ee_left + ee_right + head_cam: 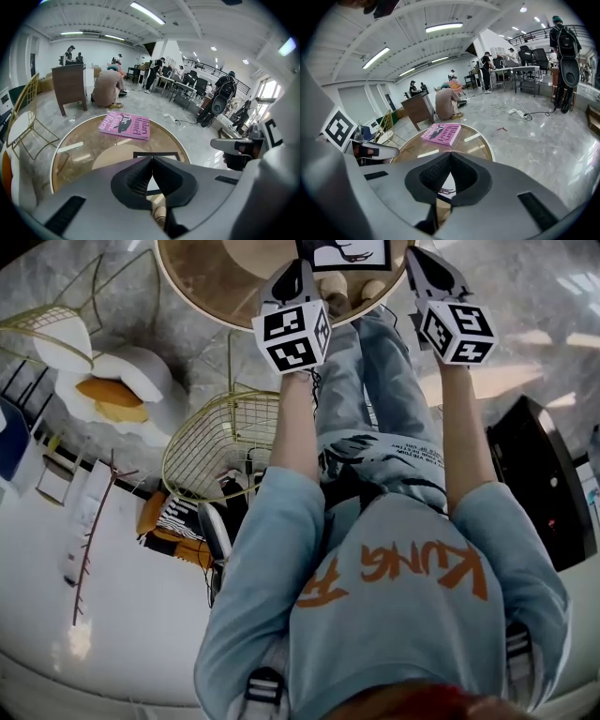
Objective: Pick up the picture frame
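Picture frame (pixel 342 253) on round glass table (pixel 202 282)

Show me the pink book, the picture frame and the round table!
pink book (pixel 124 125), left gripper view, middle of its cover
picture frame (pixel 337 251), head view, the white picture inside
round table (pixel 199 279), head view, bare glass top
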Motion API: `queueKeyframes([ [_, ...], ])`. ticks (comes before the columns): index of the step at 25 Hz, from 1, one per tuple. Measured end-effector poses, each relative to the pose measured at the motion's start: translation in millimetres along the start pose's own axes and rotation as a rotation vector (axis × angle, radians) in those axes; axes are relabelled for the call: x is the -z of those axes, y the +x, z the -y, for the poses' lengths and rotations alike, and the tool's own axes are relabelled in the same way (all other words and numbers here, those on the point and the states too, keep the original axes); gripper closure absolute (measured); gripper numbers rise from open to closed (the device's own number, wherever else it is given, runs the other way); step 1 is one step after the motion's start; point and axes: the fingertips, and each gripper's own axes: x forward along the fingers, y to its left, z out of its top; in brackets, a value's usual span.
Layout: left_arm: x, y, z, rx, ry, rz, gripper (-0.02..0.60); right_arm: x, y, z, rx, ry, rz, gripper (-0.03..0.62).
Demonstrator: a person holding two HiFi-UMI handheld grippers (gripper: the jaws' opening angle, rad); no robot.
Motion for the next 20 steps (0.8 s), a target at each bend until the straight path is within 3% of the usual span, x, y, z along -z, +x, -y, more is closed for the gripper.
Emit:
queueKeyframes([
  [14, 37, 58, -3, 0.055, 0.051, -0.069, 0.561, 50, 40, 31, 0.067, 0.038, -0.075, 0.597],
  [18, 44, 68, -14, 0.025, 0.066, -0.082, 0.561, 63, 47, 36, 0.079, 0.069, -0.091, 0.595],
  [20, 47, 75, -17, 0.019, 0.06, -0.089, 0.56, 70, 50, 41, 0.074, 0.069, -0.109, 0.563],
])
